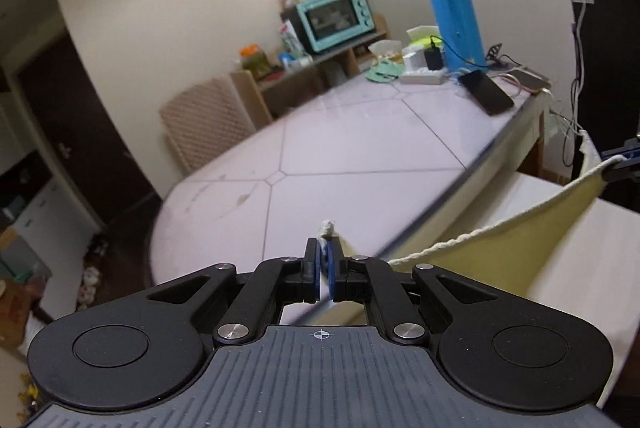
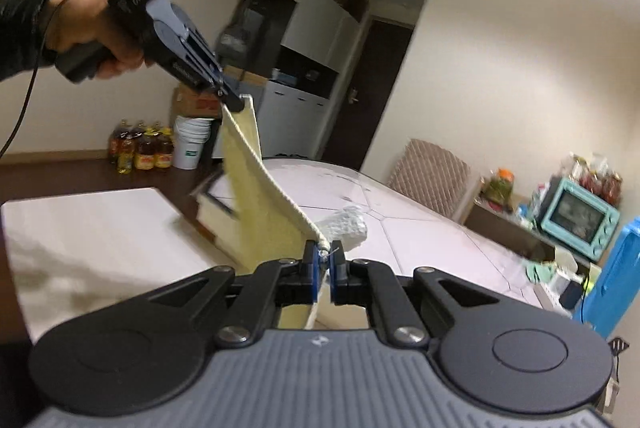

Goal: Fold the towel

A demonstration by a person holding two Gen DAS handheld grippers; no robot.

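A pale yellow towel (image 1: 520,240) with a white corded edge hangs stretched in the air between both grippers, above a small white table (image 1: 580,268). My left gripper (image 1: 325,248) is shut on one corner, and a white tuft pokes out past its fingertips. The right gripper (image 1: 624,162) shows at the far right edge, pinching the other corner. In the right wrist view my right gripper (image 2: 326,252) is shut on its corner of the towel (image 2: 260,212). From there the cloth rises to the left gripper (image 2: 234,100), held higher up by a hand (image 2: 92,36).
A large tiled table (image 1: 360,148) lies ahead, with a blue thermos (image 1: 454,16), a phone (image 1: 486,92), chargers and cables at its far end. Beyond it are a teal oven (image 1: 336,16) on a shelf, a woven chair (image 1: 208,120) and a black cabinet (image 1: 608,48) to the right.
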